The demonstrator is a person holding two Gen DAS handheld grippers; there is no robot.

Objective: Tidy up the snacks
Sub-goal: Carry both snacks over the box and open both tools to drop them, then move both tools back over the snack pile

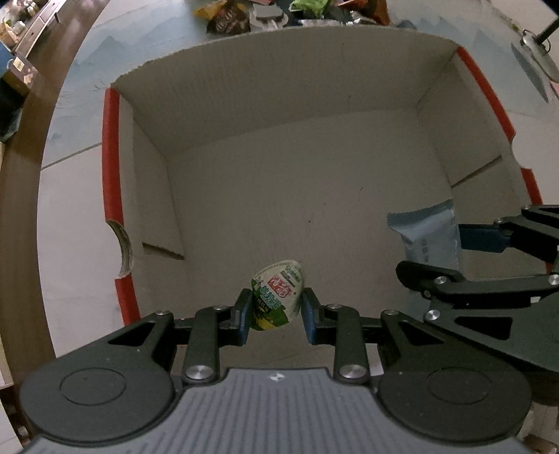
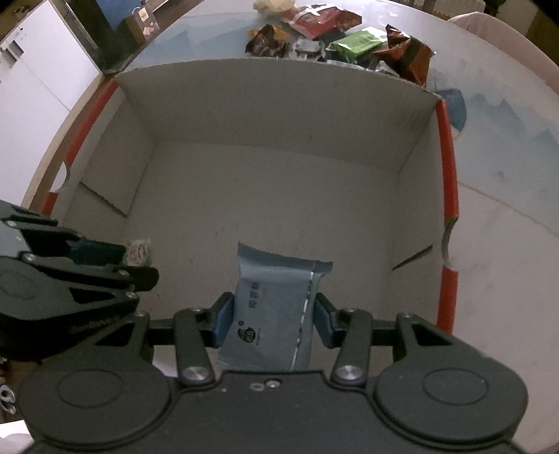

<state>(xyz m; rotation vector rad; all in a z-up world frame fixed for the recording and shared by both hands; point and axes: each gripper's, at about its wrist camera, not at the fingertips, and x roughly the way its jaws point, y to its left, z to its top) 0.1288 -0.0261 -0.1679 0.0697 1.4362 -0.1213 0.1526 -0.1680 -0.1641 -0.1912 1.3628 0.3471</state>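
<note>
My left gripper (image 1: 276,310) is shut on a small green and white snack cup (image 1: 277,297) and holds it above the floor of an open cardboard box (image 1: 279,146) with red edges. My right gripper (image 2: 272,317) is shut on a flat blue-grey snack packet (image 2: 272,307) over the same box (image 2: 279,157). The right gripper with its packet (image 1: 429,237) shows at the right of the left wrist view. The left gripper with its cup (image 2: 139,249) shows at the left of the right wrist view. The box floor below is bare.
A pile of loose snack bags (image 2: 335,38) lies on the round pale table (image 2: 506,146) beyond the box's far wall; it also shows in the left wrist view (image 1: 297,14). A metal stand base (image 1: 538,52) sits at the far right.
</note>
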